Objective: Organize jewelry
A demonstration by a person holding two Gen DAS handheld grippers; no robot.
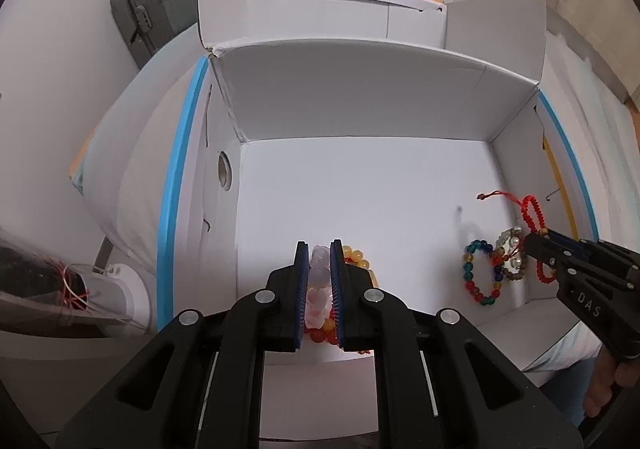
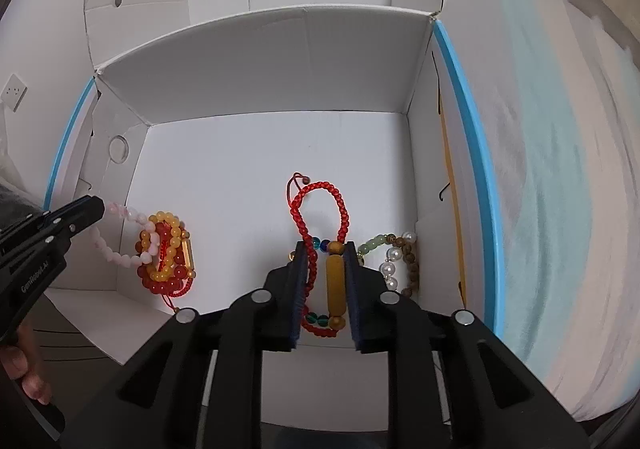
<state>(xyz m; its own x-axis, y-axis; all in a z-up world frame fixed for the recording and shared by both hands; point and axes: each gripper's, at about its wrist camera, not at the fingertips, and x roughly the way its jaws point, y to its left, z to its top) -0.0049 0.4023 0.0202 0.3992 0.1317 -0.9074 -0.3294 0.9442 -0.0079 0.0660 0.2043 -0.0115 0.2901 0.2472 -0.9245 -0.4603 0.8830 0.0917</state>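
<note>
Inside the white cardboard box (image 1: pixel 360 97), the left wrist view shows the left claw (image 1: pixel 319 249) closed on a pale pink bead bracelet (image 1: pixel 318 289), just above a red and yellow bead pile (image 1: pixel 356 255) near the box's front wall. Only the right wrist view shows that pile's full coil (image 2: pixel 166 257) with the pink bracelet (image 2: pixel 120 233) stretched off it to the left claw (image 2: pixel 96 207). The right claw (image 2: pixel 325 247) grips a red braided bracelet (image 2: pixel 320 189) together with an amber bead strand (image 2: pixel 335 281) (its loop lies farther into the box). A pearl and wooden bead bracelet (image 2: pixel 394 269) lies just right of it. Both claws reach in over the front wall, tipped downward.
</note>
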